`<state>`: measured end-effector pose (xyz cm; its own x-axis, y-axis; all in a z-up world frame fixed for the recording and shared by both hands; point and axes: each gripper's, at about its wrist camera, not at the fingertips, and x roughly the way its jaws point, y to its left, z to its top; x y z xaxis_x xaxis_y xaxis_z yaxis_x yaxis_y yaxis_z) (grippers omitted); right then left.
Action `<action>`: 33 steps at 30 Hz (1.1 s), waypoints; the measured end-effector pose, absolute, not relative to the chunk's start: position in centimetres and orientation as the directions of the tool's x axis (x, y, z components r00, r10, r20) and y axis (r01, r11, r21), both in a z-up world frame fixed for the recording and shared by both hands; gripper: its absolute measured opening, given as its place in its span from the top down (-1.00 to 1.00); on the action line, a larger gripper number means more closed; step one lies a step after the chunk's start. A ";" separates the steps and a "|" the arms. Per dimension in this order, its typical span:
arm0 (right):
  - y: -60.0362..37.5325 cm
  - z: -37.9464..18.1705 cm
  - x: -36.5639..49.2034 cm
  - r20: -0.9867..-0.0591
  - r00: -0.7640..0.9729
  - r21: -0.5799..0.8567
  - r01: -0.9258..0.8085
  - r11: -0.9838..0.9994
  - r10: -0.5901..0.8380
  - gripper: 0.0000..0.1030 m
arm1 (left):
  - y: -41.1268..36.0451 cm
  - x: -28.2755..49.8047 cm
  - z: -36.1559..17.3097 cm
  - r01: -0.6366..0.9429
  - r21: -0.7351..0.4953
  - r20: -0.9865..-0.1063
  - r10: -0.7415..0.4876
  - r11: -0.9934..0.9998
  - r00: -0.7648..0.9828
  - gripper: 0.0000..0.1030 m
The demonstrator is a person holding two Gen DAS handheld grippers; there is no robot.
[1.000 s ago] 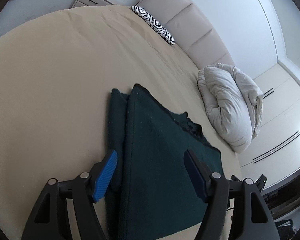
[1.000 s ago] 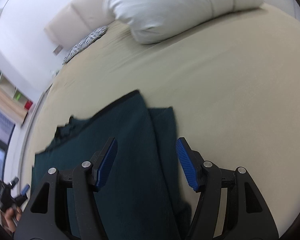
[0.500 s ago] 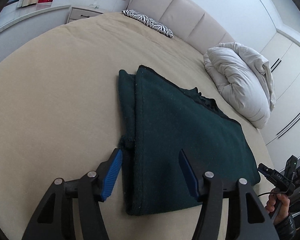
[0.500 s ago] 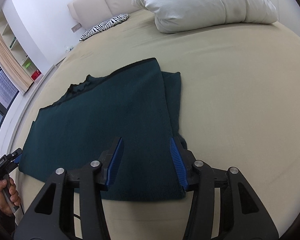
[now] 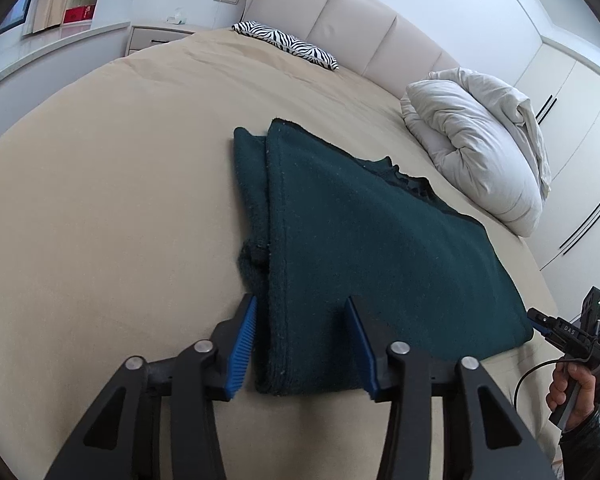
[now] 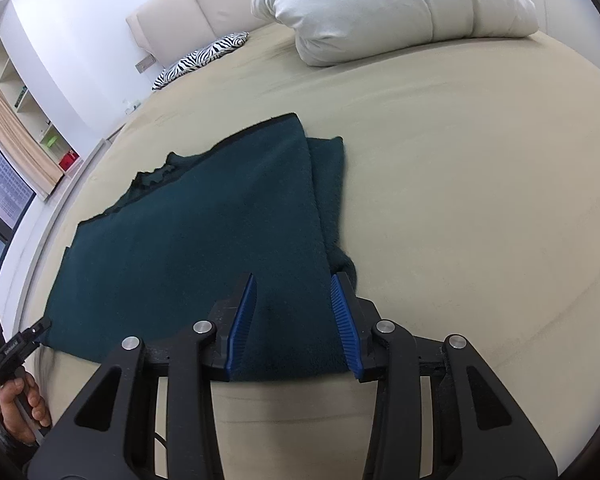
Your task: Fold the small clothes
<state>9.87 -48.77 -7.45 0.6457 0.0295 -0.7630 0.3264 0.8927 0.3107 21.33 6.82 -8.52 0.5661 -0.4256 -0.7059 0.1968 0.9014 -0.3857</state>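
Observation:
A dark green garment [image 5: 372, 240] lies folded flat on the beige bed [image 5: 100, 208], with a narrower folded layer sticking out along one side [image 6: 328, 176]. My left gripper [image 5: 300, 304] hovers over the garment's near left corner. Its jaws are closing, with the thick folded edge between the blue pads [image 5: 242, 344] and a gap still visible. My right gripper [image 6: 293, 278] hangs over the near right corner [image 6: 296, 344]. It is also closing, with cloth between its pads but not pinched. Each view shows the other gripper at its edge, the right gripper [image 5: 556, 328] and the left gripper [image 6: 20, 340], each held by a hand.
A bunched white duvet [image 5: 484, 152] lies on the far right of the bed. A zebra-print pillow [image 5: 288, 44] rests against the padded headboard [image 5: 340, 16]. A nightstand [image 5: 160, 36] and shelves [image 6: 28, 120] stand beyond the bed's left side, and wardrobes [image 5: 572, 92] on the right.
Both grippers have drawn back from over the garment's middle to its near edge, which now shows. Both pairs of jaws have narrowed, and the views have rolled more level.

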 end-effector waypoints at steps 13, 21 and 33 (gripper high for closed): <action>-48.4 -8.0 9.4 -0.788 0.616 0.240 0.321 0.916 -0.009 0.88 | 7.1 20.3 -8.5 0.196 -0.356 -0.714 -0.402 0.914 0.573 0.56; -48.2 -7.8 9.3 -0.789 0.614 0.228 0.323 0.918 -0.020 0.90 | 7.5 20.0 -8.4 0.180 -0.359 -0.714 -0.394 0.916 0.579 0.69; -48.2 -7.6 9.3 -0.787 0.616 0.232 0.324 0.917 -0.019 0.91 | 7.4 19.6 -8.1 0.186 -0.343 -0.699 -0.382 0.921 0.604 0.82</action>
